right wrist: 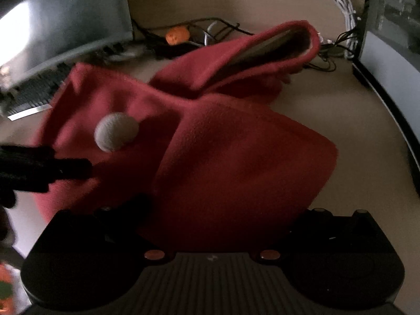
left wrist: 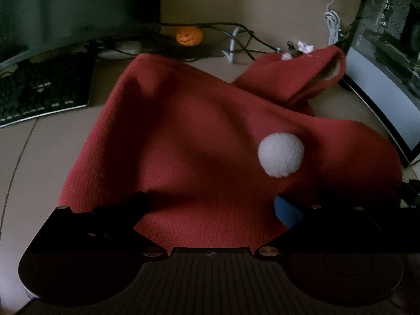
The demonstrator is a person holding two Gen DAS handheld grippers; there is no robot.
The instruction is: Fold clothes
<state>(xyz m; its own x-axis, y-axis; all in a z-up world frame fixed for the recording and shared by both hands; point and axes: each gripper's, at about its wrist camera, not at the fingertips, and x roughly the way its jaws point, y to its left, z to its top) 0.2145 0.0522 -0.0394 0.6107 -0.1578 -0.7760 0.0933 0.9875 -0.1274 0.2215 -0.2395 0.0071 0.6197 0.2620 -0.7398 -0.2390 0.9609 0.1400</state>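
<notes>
Beige desk (left wrist: 275,8), dim light; keyboard (left wrist: 39,89) and monitor at far left, small orange pumpkin (left wrist: 189,36) and dark cables (left wrist: 244,39) at the back, white coiled cord (left wrist: 332,18) by a glass-sided computer case (left wrist: 388,39) at right.

Red fleece garment (left wrist: 183,144) spread over desk centre, near edge drawn up into both views. Nap soft and pebbled, thick, drapes in broad rounded folds. White pom-pom (left wrist: 281,155) sits on upper face, round, knitted-looking. Sleeve or hood opening (right wrist: 288,42) raised at far right, paler lining visible inside.

Left gripper (left wrist: 210,210): fingers spread wide, cloth lying between and over them; blue pad on right finger shows. No pinch visible, so jaws read as open. Right gripper (right wrist: 218,210): fingers mostly buried under cloth; whether clamped on fleece cannot be told. Left gripper also visible at left edge of right wrist view, tip against the cloth.

Risks, as judgement:
- Loose fleece slipping off unclamped fingers on any lift; fold collapses.
- Far opening sits close to cables and pumpkin; dragging cloth backward may snag or topple them.
- Pom-pom trapped inside a fold leaves a lump, uneven stack.
- Thick nap may spring a crease back open.
</notes>
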